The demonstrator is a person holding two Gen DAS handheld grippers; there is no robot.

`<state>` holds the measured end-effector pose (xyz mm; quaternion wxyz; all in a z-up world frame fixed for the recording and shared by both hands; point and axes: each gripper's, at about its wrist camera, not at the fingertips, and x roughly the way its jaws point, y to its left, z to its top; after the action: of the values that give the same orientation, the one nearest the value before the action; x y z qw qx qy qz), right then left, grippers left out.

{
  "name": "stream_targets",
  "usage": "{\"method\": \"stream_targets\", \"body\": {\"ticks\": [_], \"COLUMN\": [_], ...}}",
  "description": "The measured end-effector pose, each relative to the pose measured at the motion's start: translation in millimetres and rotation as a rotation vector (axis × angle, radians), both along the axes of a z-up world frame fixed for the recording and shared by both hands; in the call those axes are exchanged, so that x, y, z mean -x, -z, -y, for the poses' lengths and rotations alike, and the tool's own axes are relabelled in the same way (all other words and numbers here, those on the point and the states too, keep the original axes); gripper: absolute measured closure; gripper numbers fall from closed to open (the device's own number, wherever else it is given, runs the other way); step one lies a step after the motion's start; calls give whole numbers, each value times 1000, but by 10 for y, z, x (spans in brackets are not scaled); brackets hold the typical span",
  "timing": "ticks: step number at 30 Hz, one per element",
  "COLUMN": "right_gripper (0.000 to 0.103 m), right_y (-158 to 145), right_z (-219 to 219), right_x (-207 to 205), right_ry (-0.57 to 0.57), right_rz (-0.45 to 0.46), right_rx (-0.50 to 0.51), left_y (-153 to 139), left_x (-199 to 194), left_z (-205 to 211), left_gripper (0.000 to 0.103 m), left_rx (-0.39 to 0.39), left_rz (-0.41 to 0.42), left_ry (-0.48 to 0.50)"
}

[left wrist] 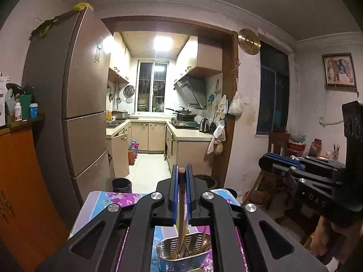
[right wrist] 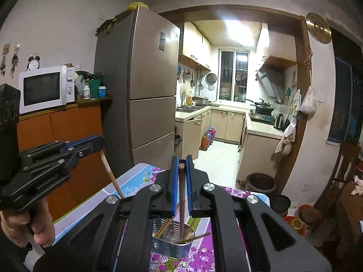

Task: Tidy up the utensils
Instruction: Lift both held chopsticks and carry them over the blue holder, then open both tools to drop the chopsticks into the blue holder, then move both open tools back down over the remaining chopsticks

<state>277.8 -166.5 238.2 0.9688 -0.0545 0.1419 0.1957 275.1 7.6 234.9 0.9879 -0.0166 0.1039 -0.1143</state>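
Note:
My left gripper (left wrist: 181, 168) is shut on the top end of a brown chopstick (left wrist: 181, 195), which hangs down into a perforated metal utensil holder (left wrist: 192, 256) on the floral tablecloth (left wrist: 109, 200). My right gripper (right wrist: 181, 161) is shut on a second brown chopstick (right wrist: 182, 204), whose lower end reaches into the same holder (right wrist: 179, 248). Several more chopsticks (right wrist: 163, 226) lean inside it. Each gripper shows in the other's view: the right gripper (left wrist: 264, 158) at the right, the left gripper (right wrist: 101, 140) at the left with its chopstick (right wrist: 111, 174) slanting down.
The table's far edge (right wrist: 145, 166) faces a kitchen doorway. A tall fridge (right wrist: 145, 86) stands to the left, with a microwave (right wrist: 45, 88) on an orange cabinet. A dark bin (left wrist: 122, 184), a clay pot (right wrist: 261, 182) and a wooden chair (right wrist: 340, 172) stand on the floor.

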Motion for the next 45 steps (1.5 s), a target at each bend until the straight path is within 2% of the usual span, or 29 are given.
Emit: {"method": "stream_targets", "body": {"ticks": [11,26,37,39,41,43,45], "right_gripper": [98,98,97,97,91,70,61], "right_y": [471,911,929,928,930,922,903], "right_z": [-111,-154,-12,13,46,74,116], "right_x": [-530,-1042,-1066,-1051,-1027,-979,-932], "right_ry": [-13,-3,29,35,40,42,46], "right_rz": [-124,-263,-236,-231,-227,-217,-207], "right_rx": [18,24,11,13,15,11,0], "left_y": [436,916,1115,1121,1121,1120,1105], "left_x": [-648,-1194,-1382,-1380,-1364,-1325,-1267], "left_z": [-27,50,-12,-17,-9,6,9], "left_gripper": [96,95,95,92,81,74,68], "left_rx": [-22,-54,-56,-53,-57,-67,-74], "left_rz": [-108,-223,-265,-269,-268,-263,-256], "left_ry": [-13,-31,-64,-67,-68,-70,-79]}}
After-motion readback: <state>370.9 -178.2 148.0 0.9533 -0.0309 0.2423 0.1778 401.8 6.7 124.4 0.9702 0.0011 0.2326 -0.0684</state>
